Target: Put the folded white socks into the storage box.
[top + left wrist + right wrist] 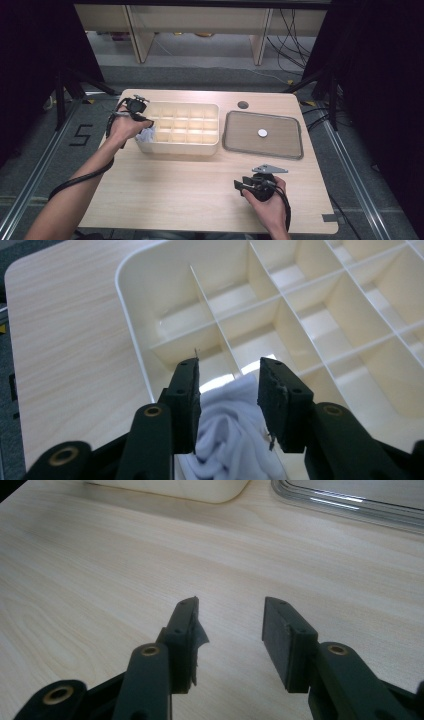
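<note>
Clear lid (white disc at its middle) on wooden table, shelving behind, floor cables

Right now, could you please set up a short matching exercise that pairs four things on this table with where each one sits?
Things:
1. white cloth
2. divided box
3. clear lid
4. right gripper

Places:
A. flat on the table, to the right of the box
B. bunched in a corner compartment, between the open jaws of the left gripper
C. over bare wood near the front edge, jaws open with nothing between them
D. toward the far left of the table, most compartments bare

Pairs: 1-B, 2-D, 3-A, 4-C
</note>
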Demonstrator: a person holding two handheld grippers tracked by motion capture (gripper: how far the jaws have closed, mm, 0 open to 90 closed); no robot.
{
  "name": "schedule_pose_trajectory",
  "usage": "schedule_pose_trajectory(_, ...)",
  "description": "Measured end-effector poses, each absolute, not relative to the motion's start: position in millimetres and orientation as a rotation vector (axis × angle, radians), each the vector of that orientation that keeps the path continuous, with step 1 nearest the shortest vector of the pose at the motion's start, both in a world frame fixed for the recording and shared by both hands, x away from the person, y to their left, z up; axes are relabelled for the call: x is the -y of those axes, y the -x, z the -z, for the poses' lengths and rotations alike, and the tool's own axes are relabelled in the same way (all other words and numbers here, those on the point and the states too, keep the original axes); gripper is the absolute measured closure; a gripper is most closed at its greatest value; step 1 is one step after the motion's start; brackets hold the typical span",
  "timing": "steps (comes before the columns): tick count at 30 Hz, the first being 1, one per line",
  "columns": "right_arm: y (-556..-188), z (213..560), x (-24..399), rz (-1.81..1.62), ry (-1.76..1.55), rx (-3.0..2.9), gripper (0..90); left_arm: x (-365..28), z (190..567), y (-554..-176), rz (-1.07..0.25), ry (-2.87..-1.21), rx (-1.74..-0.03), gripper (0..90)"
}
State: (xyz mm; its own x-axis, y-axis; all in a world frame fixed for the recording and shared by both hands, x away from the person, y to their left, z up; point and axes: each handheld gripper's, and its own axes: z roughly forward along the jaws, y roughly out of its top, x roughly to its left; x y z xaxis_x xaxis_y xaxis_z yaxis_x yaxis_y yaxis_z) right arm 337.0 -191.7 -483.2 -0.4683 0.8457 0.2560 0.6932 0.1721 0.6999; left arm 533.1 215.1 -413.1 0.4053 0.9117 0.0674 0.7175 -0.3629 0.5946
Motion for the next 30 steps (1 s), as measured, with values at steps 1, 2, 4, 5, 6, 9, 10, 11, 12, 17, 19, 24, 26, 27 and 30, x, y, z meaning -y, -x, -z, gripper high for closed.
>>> schedule_pose_trajectory(1,-336.9,483.2,192.1,-1.173,-1.500,-2.249,58.6,-215.5,416.0,-536.1,-0.523,-2.188,-1.397,57.9)
schedule_pose_trajectory(2,-336.9,483.1,192.5,-1.186,-1.499,-2.256,58.6,-215.9,419.5,-538.4,-0.509,-2.186,-1.410,57.5)
schedule_pose_trajectory(4,-336.8,482.8,193.3,-1.173,-1.508,-2.257,58.5,-217.0,425.9,-541.4,-0.457,-2.185,-1.443,57.8)
schedule_pose_trajectory(5,-337.1,483.2,193.8,-1.183,-1.506,-2.257,58.5,-217.9,427.9,-541.7,-0.445,-2.194,-1.453,60.1)
schedule_pose_trajectory(6,-337.8,484.2,193.8,-1.187,-1.505,-2.250,58.5,-217.5,429.9,-540.9,-0.436,-2.203,-1.457,65.4)
schedule_pose_trajectory(9,-337.4,485.2,193.2,-1.188,-1.516,-2.246,58.5,-216.3,431.2,-536.9,-0.445,-2.225,-1.447,77.4)
schedule_pose_trajectory(10,-336.7,483.6,193.8,-1.168,-1.497,-2.256,58.5,-215.1,431.8,-535.3,-0.452,-2.227,-1.442,80.2)
schedule_pose_trajectory(11,-336.5,483.9,193.1,-1.173,-1.499,-2.258,58.5,-214.9,432.1,-534.2,-0.459,-2.249,-1.428,82.1)
schedule_pose_trajectory(12,-336.6,484.5,192.4,-1.192,-1.503,-2.263,58.5,-213.7,433.4,-533.0,-0.461,-2.257,-1.425,83.6)
schedule_pose_trajectory(17,-336.0,484.4,191.2,-1.179,-1.507,-2.266,58.5,-212.2,438.7,-530.8,-0.475,-2.296,-1.399,86.8)
schedule_pose_trajectory(19,-336.4,485.4,191.1,-1.194,-1.503,-2.266,58.4,-211.3,439.8,-530.2,-0.480,-2.296,-1.399,87.3)
schedule_pose_trajectory(24,-336.0,485.5,191.4,-1.179,-1.502,-2.265,58.4,-208.4,443.3,-528.8,-0.499,-2.327,-1.381,87.7)
schedule_pose_trajectory(26,-336.5,486.1,191.7,-1.167,-1.504,-2.259,58.5,-207.0,443.3,-528.7,-0.507,-2.339,-1.380,87.8)
schedule_pose_trajectory(27,-336.4,486.0,191.7,-1.169,-1.505,-2.259,58.5,-206.6,443.7,-528.6,-0.510,-2.346,-1.377,87.9)
schedule_pose_trajectory(30,-335.6,484.5,192.7,-1.182,-1.503,-2.261,58.4,-206.5,444.5,-528.5,-0.511,-2.346,-1.380,88.1)
